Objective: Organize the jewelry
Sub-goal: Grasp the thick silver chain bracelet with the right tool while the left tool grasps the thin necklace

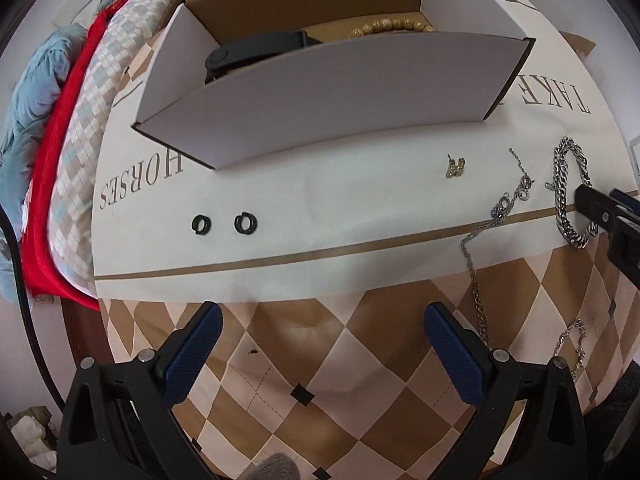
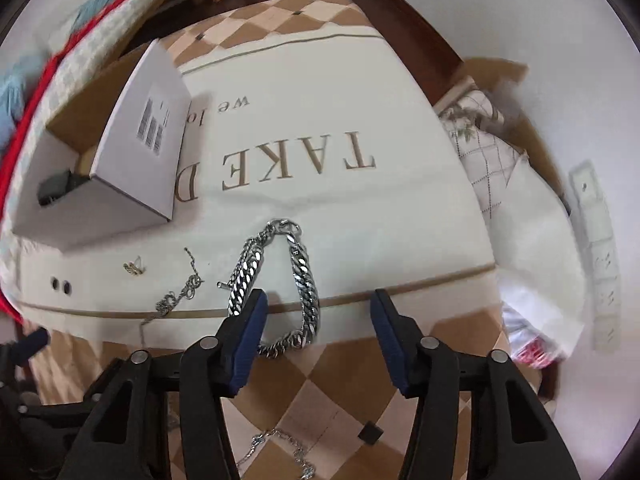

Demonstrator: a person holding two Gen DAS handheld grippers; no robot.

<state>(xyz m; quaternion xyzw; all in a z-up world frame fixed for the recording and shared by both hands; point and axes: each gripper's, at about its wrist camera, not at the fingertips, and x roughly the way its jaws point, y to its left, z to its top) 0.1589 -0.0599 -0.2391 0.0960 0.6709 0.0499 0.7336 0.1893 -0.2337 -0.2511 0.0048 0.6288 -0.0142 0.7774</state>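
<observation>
Checkered tablecloth (image 1: pixel 340 360) bears white box (image 1: pixel 320 92) holding black watch (image 1: pixel 256 52), beads (image 1: pixel 388 26).

The bracelet (image 2: pixel 276 280) is polished metal, its flat curb links bright and mirror-like; the thin chain (image 1: pixel 474 264) beside it is duller silvery metal. The letter charm (image 1: pixel 455 168) looks like pale gold metal with a grainy sparkle. Two hoops (image 1: pixel 224 223) are smooth matt black. The box (image 1: pixel 320 92) is cardboard, matt white outside and raw brown inside; the beads (image 1: pixel 390 27) in it look like pale wood, and the strap (image 1: pixel 256 53) like matt black rubber or plastic. The cloth (image 1: pixel 360 216) is smooth matt fabric with printed lettering and diamonds. Each gripper's fingers (image 1: pixel 200 344) are matt black plastic with blue, finely knurled pads (image 2: pixel 250 344).
</observation>
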